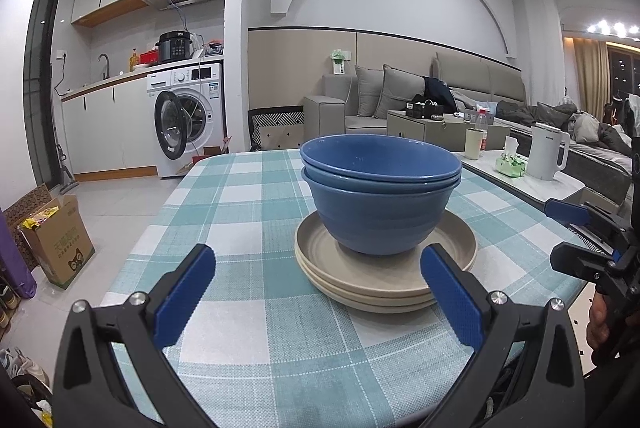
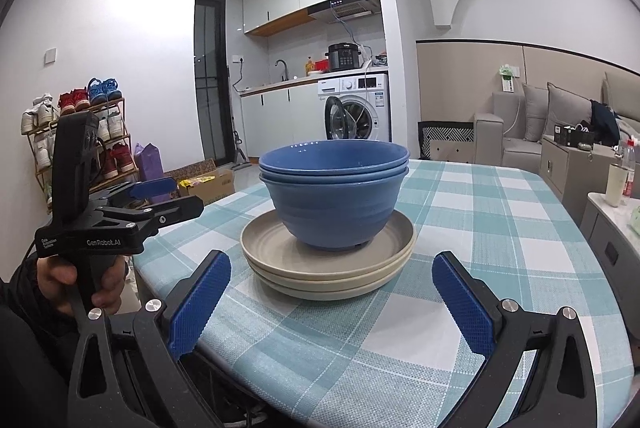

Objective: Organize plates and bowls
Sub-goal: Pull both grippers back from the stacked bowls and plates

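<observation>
Two blue bowls [image 1: 380,196] sit nested one inside the other, upright, on a stack of beige plates [image 1: 386,268]. The stack rests near the middle of a table covered with a teal and white checked cloth [image 1: 248,228].

Your left gripper [image 1: 316,292] hangs over the near edge of the table with its blue-padded jaws spread wide and nothing between them. The plates lie just beyond its fingertips, and the right pad overlaps the plates' rim in the view, though you cannot tell from here whether it touches.

Your right gripper [image 2: 330,302] is likewise spread wide and empty, aimed at the same stack from the near edge, its pads on either side of the plates and short of them.

In the right wrist view, the left gripper shows at the far left, held up by your hand [image 2: 80,284] on its black handle, its jaws parted. In the left wrist view, the right gripper shows at the far right edge, jaws parted too.

Behind the table stand a washing machine [image 1: 188,116] with its door ajar, a grey sofa [image 1: 400,96] and a white kettle [image 1: 546,150].
</observation>
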`<state>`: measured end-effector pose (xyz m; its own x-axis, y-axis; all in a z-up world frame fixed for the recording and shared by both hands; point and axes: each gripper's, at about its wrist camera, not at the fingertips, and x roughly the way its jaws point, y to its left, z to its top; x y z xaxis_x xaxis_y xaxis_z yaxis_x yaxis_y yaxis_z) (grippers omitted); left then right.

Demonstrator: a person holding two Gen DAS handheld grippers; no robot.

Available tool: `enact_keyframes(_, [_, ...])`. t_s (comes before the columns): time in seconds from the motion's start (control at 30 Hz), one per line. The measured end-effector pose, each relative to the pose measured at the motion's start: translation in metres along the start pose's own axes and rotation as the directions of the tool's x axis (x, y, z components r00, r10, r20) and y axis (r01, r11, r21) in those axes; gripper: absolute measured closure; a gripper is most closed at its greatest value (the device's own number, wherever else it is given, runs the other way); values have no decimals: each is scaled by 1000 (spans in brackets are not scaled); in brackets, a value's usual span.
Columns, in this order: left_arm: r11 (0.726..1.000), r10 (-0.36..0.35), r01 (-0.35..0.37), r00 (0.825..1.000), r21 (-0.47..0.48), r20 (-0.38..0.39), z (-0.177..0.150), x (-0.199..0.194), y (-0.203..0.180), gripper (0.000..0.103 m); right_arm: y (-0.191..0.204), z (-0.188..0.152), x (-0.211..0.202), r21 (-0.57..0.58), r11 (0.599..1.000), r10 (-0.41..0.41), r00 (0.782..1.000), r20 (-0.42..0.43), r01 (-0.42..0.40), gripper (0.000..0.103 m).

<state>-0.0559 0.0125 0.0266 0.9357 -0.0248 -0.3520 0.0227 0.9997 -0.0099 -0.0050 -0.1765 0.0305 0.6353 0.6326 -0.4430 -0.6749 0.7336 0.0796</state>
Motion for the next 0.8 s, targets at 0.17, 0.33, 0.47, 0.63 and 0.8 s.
enact_keyframes(0.17, [1000,6,-6,1000,17,4,-1,0,-3,0,2,0,1,-10,1000,4,1000,-1,-4,0])
enact_keyframes(0.33, [1000,6,-6,1000,11,0,-1,1,-4,0,3,0,1,-15,1000,7,1000,3,-7,0])
enact_keyframes(0.47, [1000,5,-5,1000,-12,-3,-1,1,-1,0,3,-1,0,-13,1000,6,1000,7,-6,0])
enact_keyframes(0.63, [1000,6,-6,1000,-22,-4,-2,1,1,0,2,-1,1,-3,1000,7,1000,2,-7,0])
enact_keyframes(0.8, [1000,10,-10,1000,-25,-1,-2,1,2,0,4,-1,1,-7,1000,9,1000,2,-9,0])
